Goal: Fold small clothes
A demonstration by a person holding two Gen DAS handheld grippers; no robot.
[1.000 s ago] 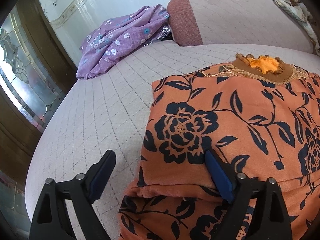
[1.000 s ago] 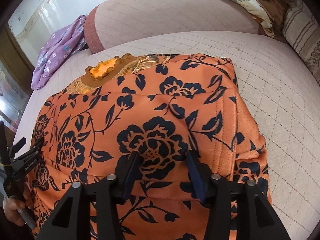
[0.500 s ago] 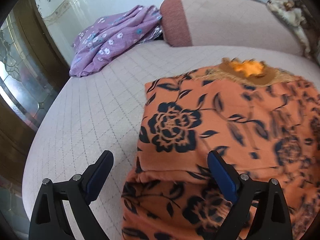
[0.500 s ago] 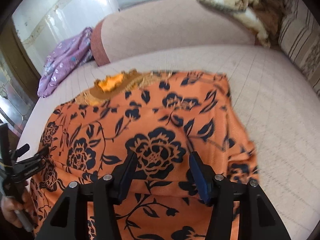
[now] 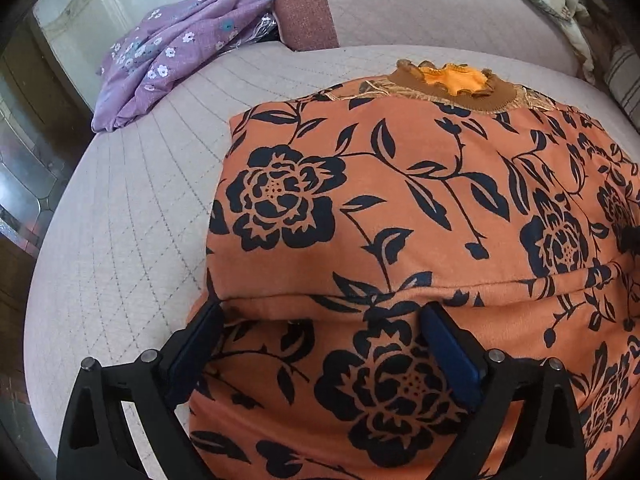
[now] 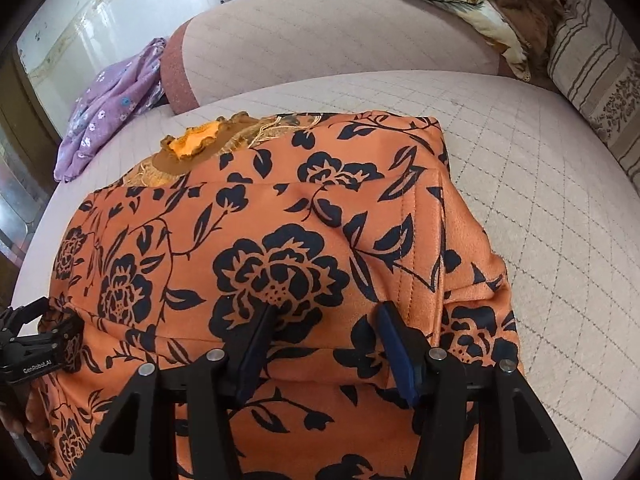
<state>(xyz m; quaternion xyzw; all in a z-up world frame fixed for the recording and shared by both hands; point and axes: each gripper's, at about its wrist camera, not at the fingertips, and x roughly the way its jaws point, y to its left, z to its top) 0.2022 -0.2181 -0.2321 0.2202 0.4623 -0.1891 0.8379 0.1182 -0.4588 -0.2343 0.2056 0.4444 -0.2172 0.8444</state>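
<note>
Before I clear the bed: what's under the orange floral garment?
The orange floral garment lies on the quilted pink cover. Anything hidden beneath its folds cannot be seen.

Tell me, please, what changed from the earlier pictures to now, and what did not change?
The left gripper moved right, from straddling the orange floral garment's left edge to over its folded hem, jaws opening, cloth between them. The right gripper stayed put on the cloth. The purple garment did not move.
</note>
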